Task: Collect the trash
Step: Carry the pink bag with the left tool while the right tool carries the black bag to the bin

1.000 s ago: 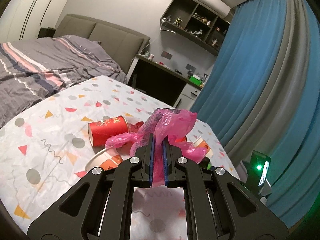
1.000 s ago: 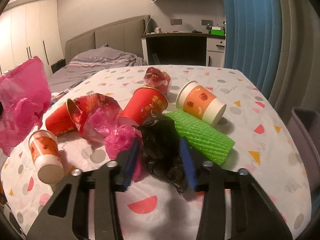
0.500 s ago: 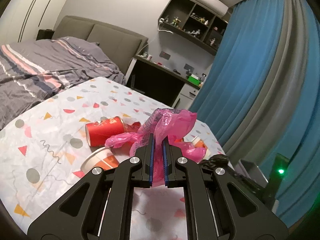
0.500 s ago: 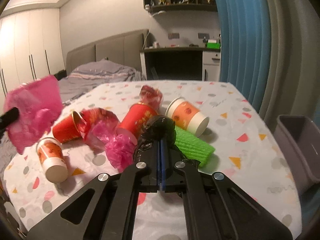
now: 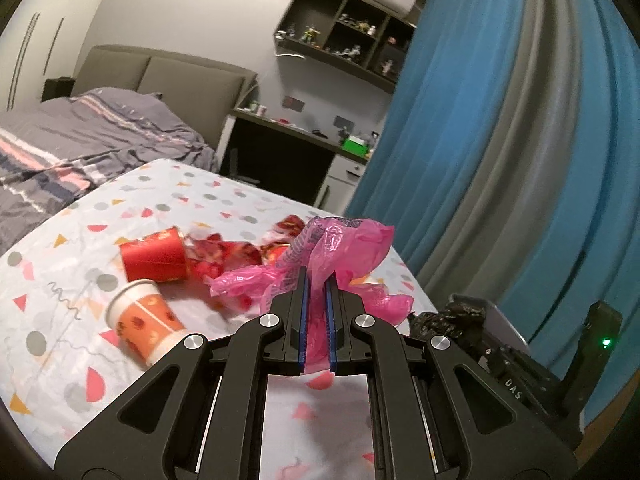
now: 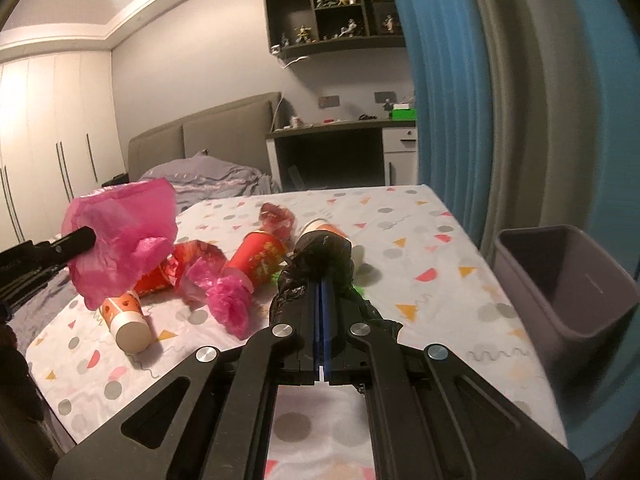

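In the left wrist view my left gripper [image 5: 316, 292] pinches the pink bag [image 5: 340, 246] mid-frame, held up as a mouth for trash, while the right wrist view shows my right gripper [image 6: 321, 300] clamped on black plastic [image 6: 320, 260] at centre, lifted off the table [image 6: 420, 240] toward the grey bin [image 6: 568, 280] at right.

Your table [image 6: 420, 240] carries a cluster of cups [image 6: 260, 258] and wrappers [image 6: 200, 256] left of its middle, with one cup [image 6: 124, 320] nearer you at the left edge. The bin [image 6: 568, 280] stands off the table's right side. Beyond the far edge sits a desk [image 6: 340, 148], with the bed [image 6: 208, 176] to its left.
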